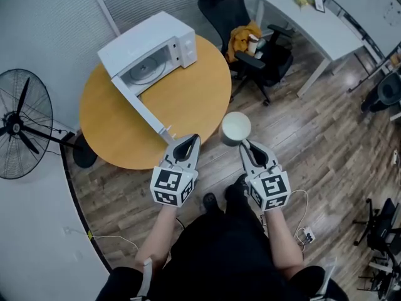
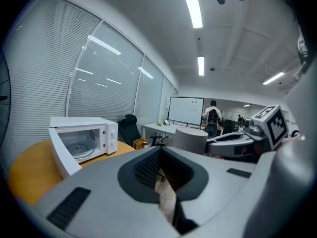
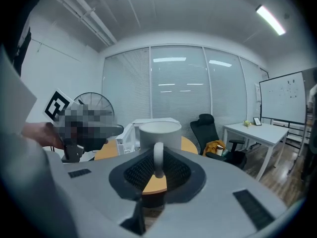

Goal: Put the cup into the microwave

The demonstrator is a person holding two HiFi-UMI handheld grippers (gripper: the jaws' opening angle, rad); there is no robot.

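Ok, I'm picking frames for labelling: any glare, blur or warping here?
Head view: sharp, evenly lit, mild bowing at the edges. Left gripper view: strong fisheye, ceiling lights blown out. Right gripper view: same fisheye, cup crisp, dark corners.

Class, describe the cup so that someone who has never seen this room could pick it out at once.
Find the round wooden table with the open white microwave on it. Just beyond the table's near edge, above the wooden floor, the right gripper holds the cup by its handle. It is plain and pale, and unlike the microwave it stands on nothing.
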